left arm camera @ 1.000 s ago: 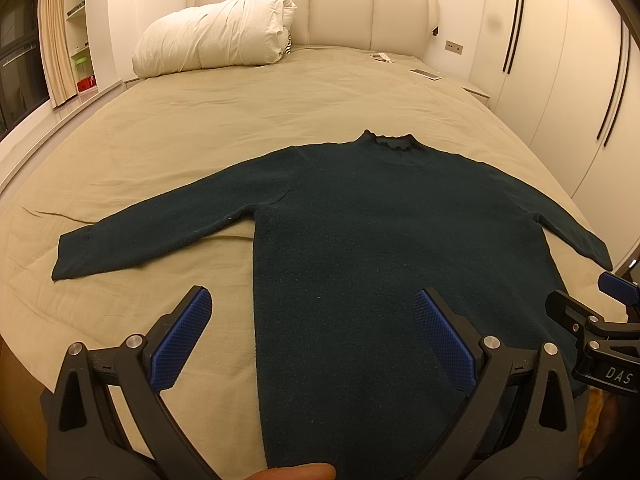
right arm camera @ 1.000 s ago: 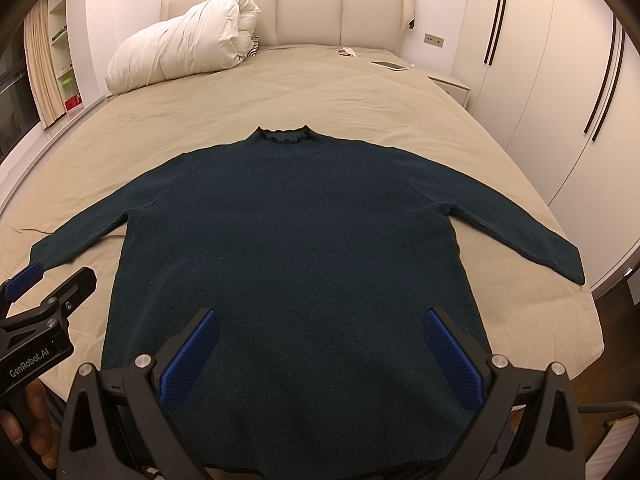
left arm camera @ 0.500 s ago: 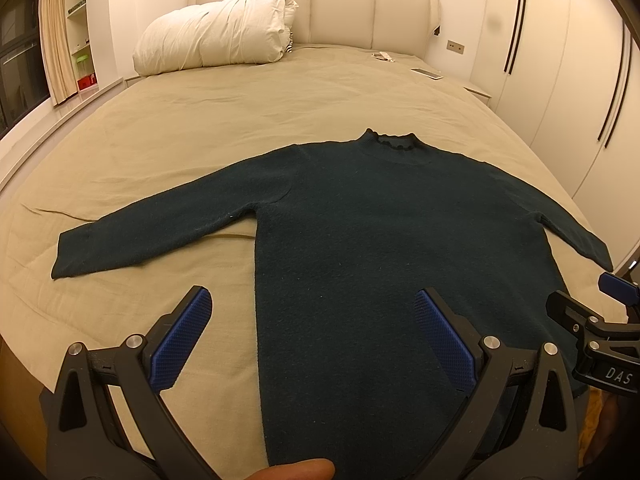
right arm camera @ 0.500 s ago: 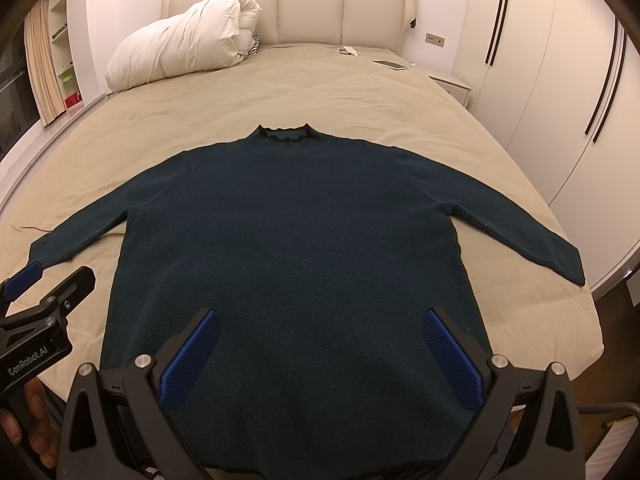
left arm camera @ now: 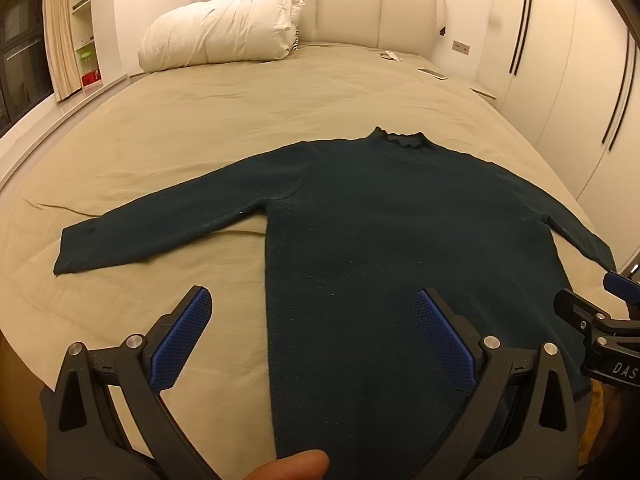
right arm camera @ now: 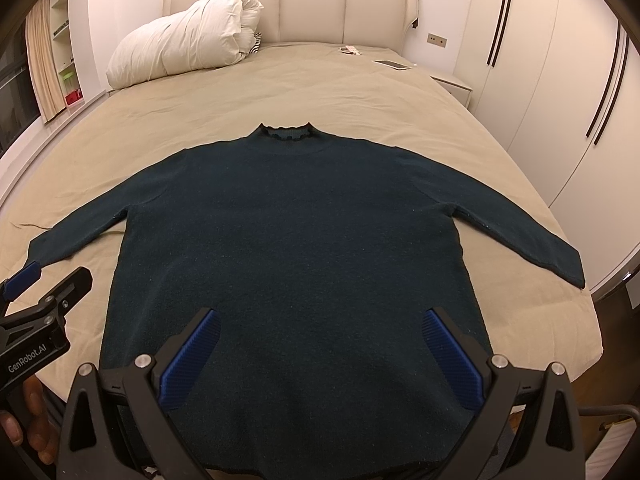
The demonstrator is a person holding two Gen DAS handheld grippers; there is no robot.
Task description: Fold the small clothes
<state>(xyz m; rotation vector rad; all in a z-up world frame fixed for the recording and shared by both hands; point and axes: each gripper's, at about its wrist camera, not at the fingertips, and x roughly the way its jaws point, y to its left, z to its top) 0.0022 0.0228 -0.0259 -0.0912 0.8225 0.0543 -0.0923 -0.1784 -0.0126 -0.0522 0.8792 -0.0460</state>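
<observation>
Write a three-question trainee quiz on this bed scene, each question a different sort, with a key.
1. True or false: the dark sweater lies flat on the bed with both sleeves spread out to the sides.
2. Multiple choice: how do the left claw and right claw stand?
A. both open, holding nothing
B. left shut on a sleeve
C. both shut on the hem
3. Fill in: near the headboard, on the left of both views, lies a bundled white ____.

Key: 1 true; 2 A; 3 duvet.
</observation>
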